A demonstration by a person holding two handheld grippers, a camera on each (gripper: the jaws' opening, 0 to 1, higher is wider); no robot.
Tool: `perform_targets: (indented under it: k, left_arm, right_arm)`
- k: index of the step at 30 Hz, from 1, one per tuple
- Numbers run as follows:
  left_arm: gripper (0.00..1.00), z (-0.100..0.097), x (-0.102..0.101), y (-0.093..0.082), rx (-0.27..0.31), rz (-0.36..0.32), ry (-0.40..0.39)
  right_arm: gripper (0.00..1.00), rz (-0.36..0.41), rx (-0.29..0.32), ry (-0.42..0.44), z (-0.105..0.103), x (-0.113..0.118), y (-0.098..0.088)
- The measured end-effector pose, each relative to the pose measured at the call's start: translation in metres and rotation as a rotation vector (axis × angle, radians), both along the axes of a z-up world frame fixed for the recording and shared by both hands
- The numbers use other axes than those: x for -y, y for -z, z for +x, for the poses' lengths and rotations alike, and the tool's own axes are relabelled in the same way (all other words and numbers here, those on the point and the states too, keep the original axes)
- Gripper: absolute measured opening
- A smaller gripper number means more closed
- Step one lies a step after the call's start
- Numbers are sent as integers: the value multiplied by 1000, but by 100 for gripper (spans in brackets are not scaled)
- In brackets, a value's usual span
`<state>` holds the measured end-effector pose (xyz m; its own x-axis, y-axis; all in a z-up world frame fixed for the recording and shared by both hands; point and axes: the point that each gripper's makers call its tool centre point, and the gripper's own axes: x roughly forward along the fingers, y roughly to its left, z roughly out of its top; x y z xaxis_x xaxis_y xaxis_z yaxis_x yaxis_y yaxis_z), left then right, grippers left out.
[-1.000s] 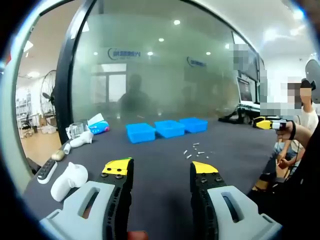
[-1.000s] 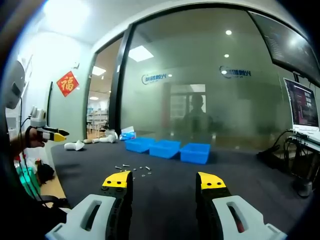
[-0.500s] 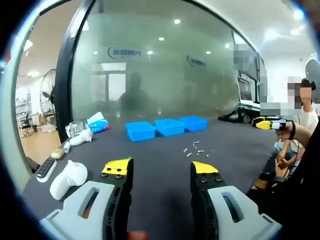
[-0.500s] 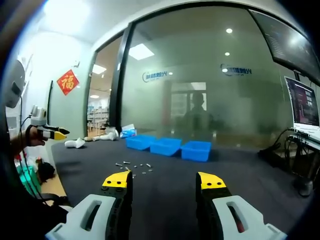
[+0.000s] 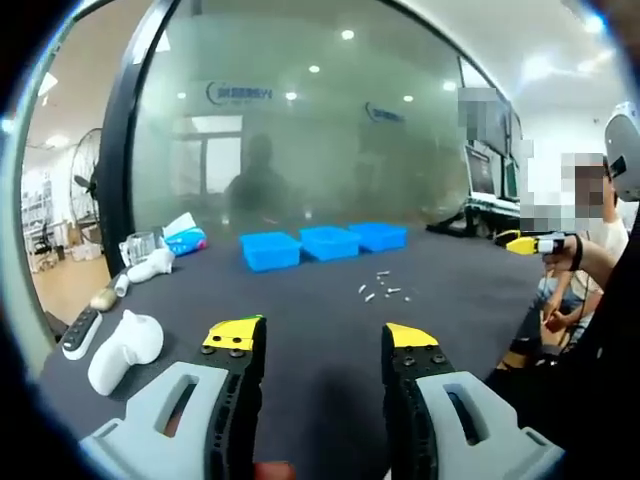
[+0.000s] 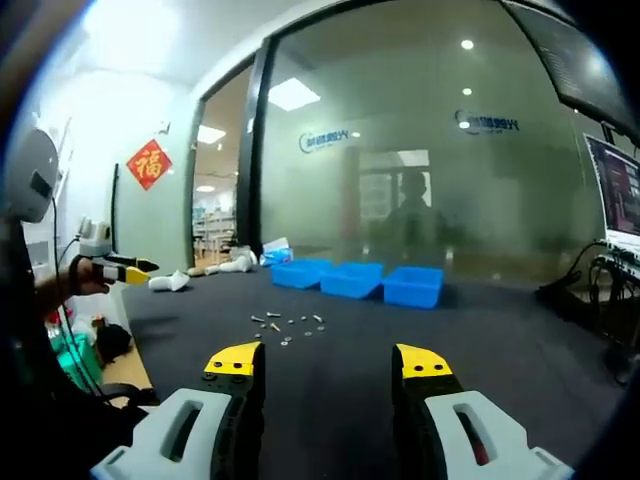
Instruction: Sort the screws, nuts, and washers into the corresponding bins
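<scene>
Three blue bins [image 5: 323, 243] stand in a row at the far side of the dark table, also seen as blue bins [image 6: 355, 279] in the right gripper view. A small scatter of screws, nuts and washers [image 5: 382, 292] lies in front of them, and the same scatter [image 6: 288, 324] shows in the right gripper view. My left gripper [image 5: 323, 340] is open above the near table, nothing between its jaws. My right gripper [image 6: 331, 362] is open too, short of the scatter. The right gripper [image 5: 528, 243] appears at the right edge of the left gripper view, the left gripper [image 6: 122, 268] at the left of the right gripper view.
White handheld controllers [image 5: 122, 349] and a dark remote [image 5: 80, 333] lie at the table's left end, with a tissue pack [image 5: 186, 240] and a glass [image 5: 138, 247] behind. A frosted glass wall [image 6: 420, 150] backs the table. Monitors and cables [image 6: 612, 260] sit at the right.
Both views have tilted and shifted slightly, so the bins and scatter sit a little differently in each picture. The hardware itself has not moved, and both grippers stay open.
</scene>
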<state>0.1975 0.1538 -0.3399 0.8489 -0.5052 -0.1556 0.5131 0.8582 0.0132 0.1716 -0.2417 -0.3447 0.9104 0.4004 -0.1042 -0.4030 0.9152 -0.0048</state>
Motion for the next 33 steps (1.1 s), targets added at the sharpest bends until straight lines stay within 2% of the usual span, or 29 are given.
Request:
perform_targets:
  k: [8,11,15,21,24,33]
  left_arm:
    - [46,0,10,4,-18,50,87]
    - [46,-1,15,6,-23,67,113]
    - [47,-5,22,7,-37,46,161]
    - [47,-2,20,9,-47,42,160]
    - [47,-2,22,9,-49,39,167]
    - [47,-4,28,11,-55,51,198]
  right_arm:
    - [47,-4,-29,-76,3,-1,3]
    - [47,-37,-38,-116,3,-4,5]
    - [47,-75,-45,-157,5,-8,7]
    - [46,-143,-40,-255,-2,-20,10]
    - [46,-155,-37,-276,-5,-25,11]
    - [45,-159,-48,-279,-3,-24,10]
